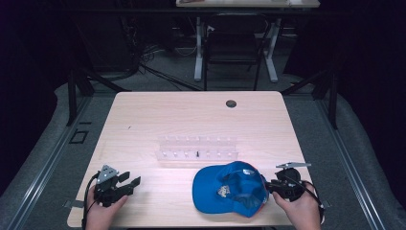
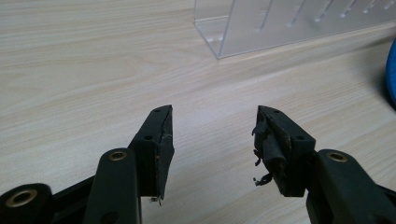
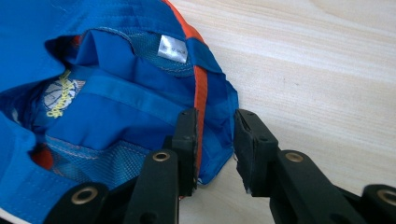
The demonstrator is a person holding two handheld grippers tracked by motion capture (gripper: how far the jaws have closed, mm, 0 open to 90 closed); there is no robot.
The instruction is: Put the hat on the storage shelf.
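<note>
Your right gripper straddles the blue cap's edge at lower right, jaws narrowly apart, its white label unreadable, while your left gripper gapes wide, empty.

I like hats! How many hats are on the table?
1. The blue cap lies upside down at the table's near right edge, in front of the clear rack. The right gripper's jaws straddle its rim. None looks hidden.

The printing on the blue cap's white label is blurred. The small dark item in the clear rack cannot be identified.
</note>
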